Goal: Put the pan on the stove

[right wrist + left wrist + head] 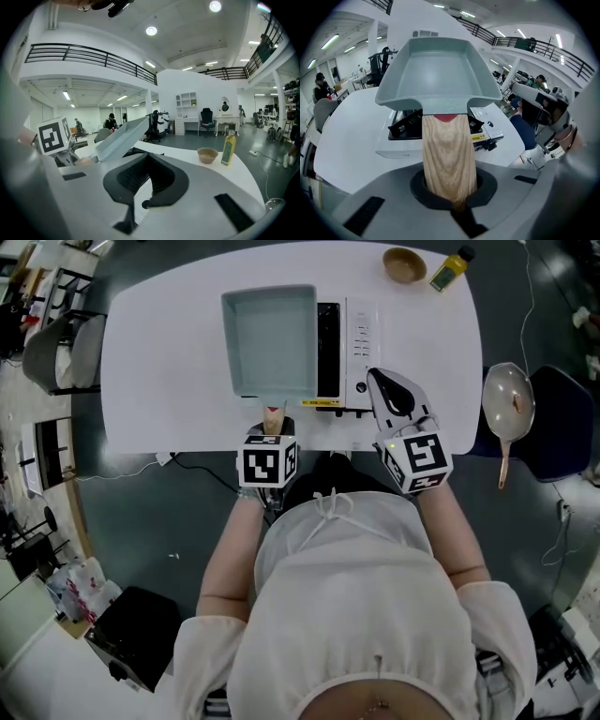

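Observation:
A square grey-blue pan (272,338) with a wooden handle (449,154) hangs tilted over the left part of the stove (328,352), a white unit with a black burner on the white table (159,362). My left gripper (272,423) is shut on the handle at the table's near edge. In the left gripper view the pan (436,70) fills the middle, with the stove (405,129) below it. My right gripper (386,381) is shut and empty over the stove's white control panel (361,343). The right gripper view shows the pan (119,136) raised at its left.
A small brown bowl (404,264) and a yellow oil bottle (451,268) stand at the table's far right. A round silver frying pan (508,401) lies on a dark seat right of the table. A grey chair (61,351) stands at the left.

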Demonstrator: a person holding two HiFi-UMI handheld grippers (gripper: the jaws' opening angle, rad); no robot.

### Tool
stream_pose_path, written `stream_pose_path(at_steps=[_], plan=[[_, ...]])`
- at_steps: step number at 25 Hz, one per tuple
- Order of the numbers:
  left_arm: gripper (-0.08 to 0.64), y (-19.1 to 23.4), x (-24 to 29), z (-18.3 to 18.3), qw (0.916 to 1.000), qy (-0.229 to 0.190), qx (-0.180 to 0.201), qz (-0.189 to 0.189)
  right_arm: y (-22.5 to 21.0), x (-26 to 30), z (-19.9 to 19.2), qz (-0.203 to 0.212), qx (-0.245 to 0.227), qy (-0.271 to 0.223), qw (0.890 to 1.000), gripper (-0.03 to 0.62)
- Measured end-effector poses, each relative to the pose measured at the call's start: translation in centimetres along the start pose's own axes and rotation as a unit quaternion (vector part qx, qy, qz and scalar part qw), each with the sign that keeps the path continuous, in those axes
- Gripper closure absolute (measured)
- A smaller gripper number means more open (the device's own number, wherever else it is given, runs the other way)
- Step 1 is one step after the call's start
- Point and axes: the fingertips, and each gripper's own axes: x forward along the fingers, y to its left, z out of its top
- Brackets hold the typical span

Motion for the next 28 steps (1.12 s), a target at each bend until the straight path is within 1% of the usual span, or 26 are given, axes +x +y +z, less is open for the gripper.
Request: stream_pose_path(at_steps=[4, 7, 12, 16, 18, 20, 22, 25, 28], plan=[[0.54, -0.1, 0.8, -0.9, 0.9994, 0.036, -0.004, -0.004, -0.4, 0.3, -1.0, 0.002, 0.007, 0.01, 1.0, 0.586], [0.54, 0.1, 1.6, -1.5, 0.998, 0.062, 0.002, 0.003, -0.6, 0.4, -1.6, 0.003, 0.006, 0.015, 1.0, 0.586], [0.538, -0.2, 2.5, -2.2, 0.996, 0.089, -0.011, -0.006, -1.2, 0.4, -1.9, 0.002, 0.003, 0.018, 1.0, 0.586], [0.538, 0.0, 2.7, -2.3, 0.9937, 0.112, 0.008, 0.011, -2.0, 0.6, -2.1, -0.002, 0.009, 0.021, 1.0, 0.586], [0.538, 0.0, 2.7, -2.5, 0.9919, 0.126, 0.012, 0.011, -2.2, 0.7, -2.2, -0.002, 0.012, 0.022, 1.0, 0.586], [0.538, -0.3, 2.6, -2.5, 0.9907, 0.136, 0.004, 0.0, -2.4, 0.7, -2.3, 0.0, 0.012, 0.021, 1.0, 0.586], [0.538, -0.7, 2.4, -2.4, 0.989, 0.146, -0.016, -0.015, -2.5, 0.8, -2.5, 0.0, 0.014, 0.022, 1.0, 0.586], [0.538, -1.4, 2.1, -2.1, 0.9852, 0.163, -0.044, -0.03, -2.7, 0.9, -2.8, -0.001, 0.018, 0.025, 1.0, 0.586], [0.537, -1.8, 1.8, -1.9, 0.9811, 0.178, -0.06, -0.044, -3.1, 1.0, -3.1, 0.0, 0.019, 0.027, 0.999, 0.586]])
